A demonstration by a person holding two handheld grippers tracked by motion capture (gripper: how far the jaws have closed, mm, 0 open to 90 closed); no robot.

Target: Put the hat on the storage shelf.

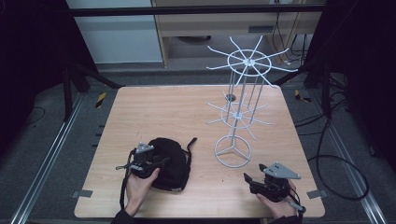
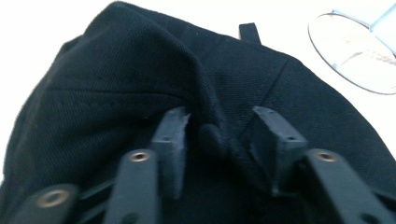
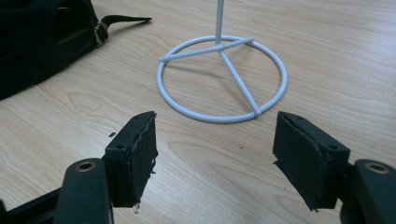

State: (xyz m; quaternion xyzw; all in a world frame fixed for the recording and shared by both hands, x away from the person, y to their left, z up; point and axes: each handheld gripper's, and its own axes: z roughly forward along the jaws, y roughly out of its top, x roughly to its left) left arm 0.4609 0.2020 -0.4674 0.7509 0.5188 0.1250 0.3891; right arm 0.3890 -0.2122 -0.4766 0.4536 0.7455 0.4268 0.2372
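A black cloth cap lies on the wooden table at the front left, its strap with a brass buckle trailing toward the rack. My left gripper rests low on the cap's left side. In the left gripper view the cap lies close under the jaws. My left gripper straddles a raised fold of the cloth, and the pads stand a little off it. My right gripper hovers open near the front right edge. Nothing lies between its pads but bare wood.
A tall white wire display rack with two tiers of radiating hooks stands right of centre. Its ring base lies just beyond my right gripper and beside the cap. The table's front edge runs close under both hands.
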